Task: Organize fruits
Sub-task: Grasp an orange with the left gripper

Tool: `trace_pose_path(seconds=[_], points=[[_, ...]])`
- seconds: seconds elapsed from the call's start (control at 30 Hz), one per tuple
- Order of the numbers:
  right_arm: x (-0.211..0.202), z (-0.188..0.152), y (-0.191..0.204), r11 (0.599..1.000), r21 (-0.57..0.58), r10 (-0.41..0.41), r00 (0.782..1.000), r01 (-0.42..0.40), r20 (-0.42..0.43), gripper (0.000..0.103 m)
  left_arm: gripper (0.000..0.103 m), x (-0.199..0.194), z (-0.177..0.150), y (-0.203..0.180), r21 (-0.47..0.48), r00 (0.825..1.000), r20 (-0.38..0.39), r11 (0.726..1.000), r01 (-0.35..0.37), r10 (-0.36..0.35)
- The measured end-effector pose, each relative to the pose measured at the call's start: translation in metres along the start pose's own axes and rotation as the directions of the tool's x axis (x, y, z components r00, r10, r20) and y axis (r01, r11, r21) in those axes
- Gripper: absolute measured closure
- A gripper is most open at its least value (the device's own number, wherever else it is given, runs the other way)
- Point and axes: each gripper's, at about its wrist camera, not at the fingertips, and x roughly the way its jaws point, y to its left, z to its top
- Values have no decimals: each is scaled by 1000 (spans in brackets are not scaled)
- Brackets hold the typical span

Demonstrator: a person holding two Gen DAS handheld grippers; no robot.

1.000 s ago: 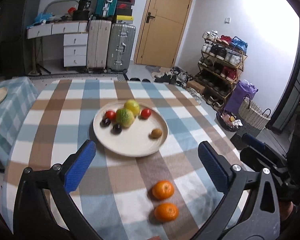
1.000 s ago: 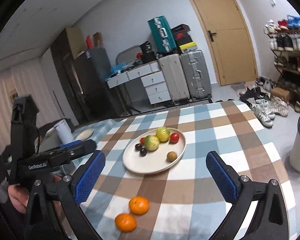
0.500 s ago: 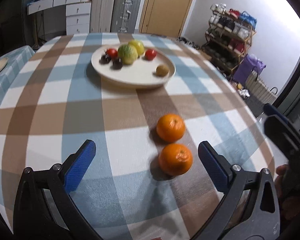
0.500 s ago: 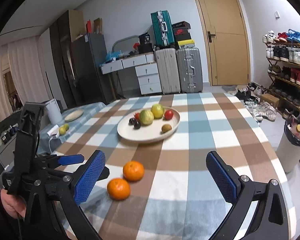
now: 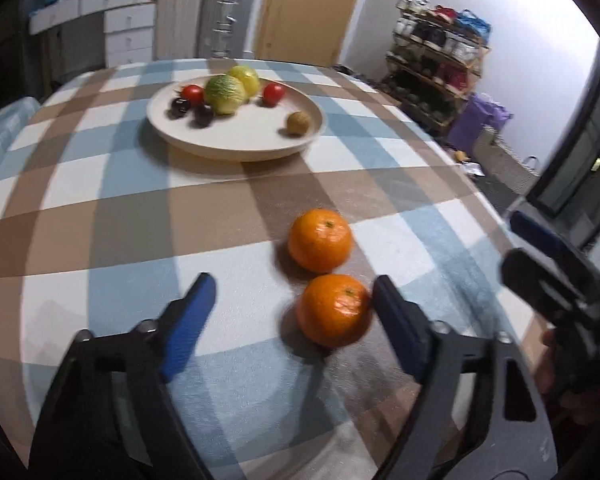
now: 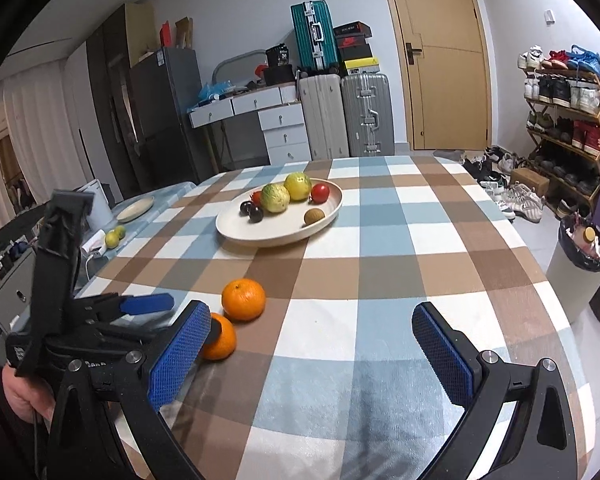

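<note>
Two oranges lie on the checked tablecloth. The near orange (image 5: pixel 334 310) (image 6: pixel 222 340) sits between the blue fingers of my left gripper (image 5: pixel 294 300), which are closing. Its right pad (image 5: pixel 392 312) touches the fruit, while the left pad (image 5: pixel 196 308) is still well apart from it. The far orange (image 5: pixel 320 240) (image 6: pixel 244 299) rests just beyond. Farther back, a cream plate (image 5: pixel 236 152) (image 6: pixel 276 236) holds green-yellow fruits, red tomatoes, dark plums and a brown kiwi. My right gripper (image 6: pixel 310 320) hovers open over the cloth to the right of the oranges, with nothing between its fingers.
The round table's edge (image 6: pixel 556 292) curves close on the right, with a lined bin (image 6: pixel 580 256) and a shoe rack (image 6: pixel 564 120) beyond it. A lower side table (image 6: pixel 140 216) on the left carries a small plate and green fruits. Suitcases and drawers stand by the back wall.
My left gripper has come down to the cloth at the oranges and its jaws have narrowed around the near one. My right gripper has sunk a little toward the table.
</note>
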Motion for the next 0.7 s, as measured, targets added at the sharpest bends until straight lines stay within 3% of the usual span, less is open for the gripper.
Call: trace_pose_path(seconds=[0.03,0.1,0.13,0.27,0.57,0.7], points=[[1,0,0,1000,-2,-1,1000,1,-4,0,43,0,0,0,-3,999,-4,999,32,-32],[4,0,1,1000,-4,0,1000,0,-13,0,65,-1,1,-2,4,996,-15,996,93,-93],[5,0,2,1000,-4,2,1000,-2,-17,0,70,-2,1,-4,13,994,-18,994,109,-109],[11,1,5,1000,-6,9,999,-9,-31,0,71,-3,-1,-10,48,994,-19,993,109,-108],[24,3,8,1000,3,11,998,-11,-55,0,71,-7,-4,10,-29,982,-17,982,187,-187],[29,7,10,1000,1,16,998,-16,-59,0,83,-11,-2,25,-79,974,0,971,225,-226]])
